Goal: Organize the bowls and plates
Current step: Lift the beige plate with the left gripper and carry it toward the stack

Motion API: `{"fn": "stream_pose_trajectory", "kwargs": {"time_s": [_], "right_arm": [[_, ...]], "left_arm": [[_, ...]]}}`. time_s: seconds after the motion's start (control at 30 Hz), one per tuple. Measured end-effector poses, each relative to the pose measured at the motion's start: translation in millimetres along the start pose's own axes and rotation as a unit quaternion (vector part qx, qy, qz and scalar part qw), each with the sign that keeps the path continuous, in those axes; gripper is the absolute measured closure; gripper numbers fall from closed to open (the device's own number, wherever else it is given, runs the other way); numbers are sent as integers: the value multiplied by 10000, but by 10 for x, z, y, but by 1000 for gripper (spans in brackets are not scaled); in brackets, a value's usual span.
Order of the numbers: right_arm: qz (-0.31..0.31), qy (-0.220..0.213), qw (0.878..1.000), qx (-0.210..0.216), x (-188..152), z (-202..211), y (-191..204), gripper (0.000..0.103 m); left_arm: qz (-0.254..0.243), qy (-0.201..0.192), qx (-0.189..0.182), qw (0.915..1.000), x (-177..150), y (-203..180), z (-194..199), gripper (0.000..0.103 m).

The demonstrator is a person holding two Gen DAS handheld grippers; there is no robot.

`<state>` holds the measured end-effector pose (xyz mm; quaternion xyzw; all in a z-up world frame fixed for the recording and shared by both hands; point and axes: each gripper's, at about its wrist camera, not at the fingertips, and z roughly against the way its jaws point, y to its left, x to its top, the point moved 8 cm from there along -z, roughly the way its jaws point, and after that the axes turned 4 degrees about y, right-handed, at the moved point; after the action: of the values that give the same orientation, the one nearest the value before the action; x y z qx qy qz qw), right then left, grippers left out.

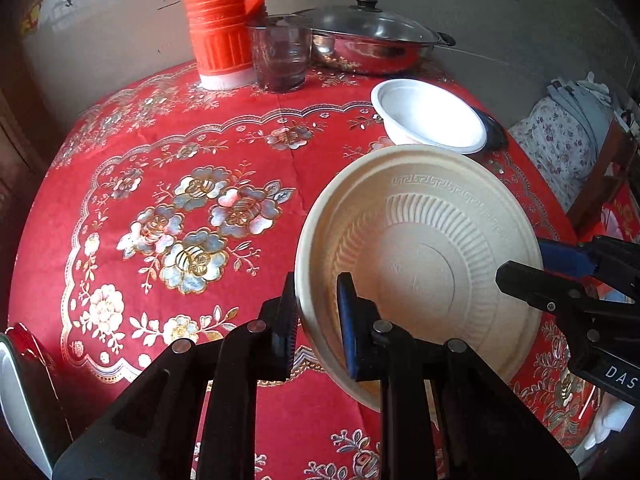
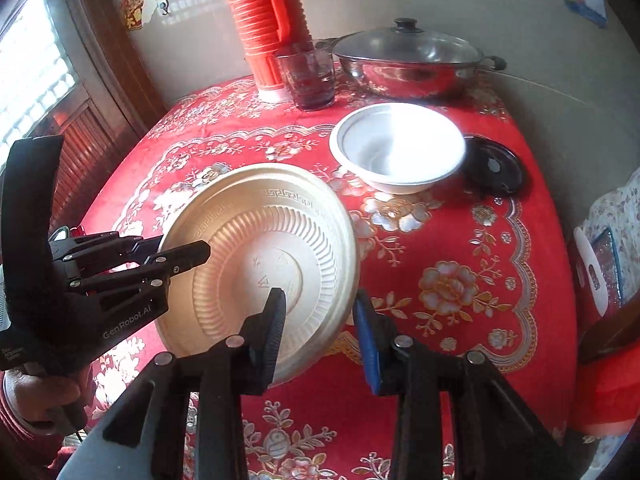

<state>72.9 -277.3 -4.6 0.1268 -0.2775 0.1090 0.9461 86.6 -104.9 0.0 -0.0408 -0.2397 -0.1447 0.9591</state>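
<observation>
Plates and bowls are what I am sorting, and one cream paper plate (image 1: 424, 264) is off the table, tilted with its ribbed underside facing me, above the near right part of the tabletop. My left gripper (image 1: 318, 312) is clamped on the plate's left rim, one finger on each face. My right gripper (image 2: 320, 320) straddles the opposite rim, its black finger lying on the underside and its blue-padded finger (image 2: 368, 344) just beyond the edge; whether it is pressing I cannot tell. A white bowl (image 2: 396, 148) sits upright near the far right edge of the table, with a dark round lid (image 2: 496, 166) flat just beside it, closer to that edge. The table (image 1: 168, 152) is covered in a red cloth printed with gold and silver flowers and scalloped borders. At the far edge, against a pale wall, stand a tall ribbed orange flask (image 1: 220, 20), a clear drinking glass (image 1: 282, 58) touching its base, and a steel pan (image 1: 370, 48) under a glass lid. A window with a wooden frame (image 2: 36, 76) lights the room from the left, and flowered fabric (image 1: 560, 140) lies beyond the table's right edge.
</observation>
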Motion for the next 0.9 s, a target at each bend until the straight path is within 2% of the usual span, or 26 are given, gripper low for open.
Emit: {"fn": "stream_pose_trajectory", "kwargs": {"time_s": [0.53,0.9], "right_arm": [[663,39,9976,188,156,-128,784,67],[1276,-36,9909,432,317,-149,1499,67]], "left_arm": [[570,-201,282,9978,-213,758,331,85],[1055,-470,612,9914,-410,1429,740,85]]}}
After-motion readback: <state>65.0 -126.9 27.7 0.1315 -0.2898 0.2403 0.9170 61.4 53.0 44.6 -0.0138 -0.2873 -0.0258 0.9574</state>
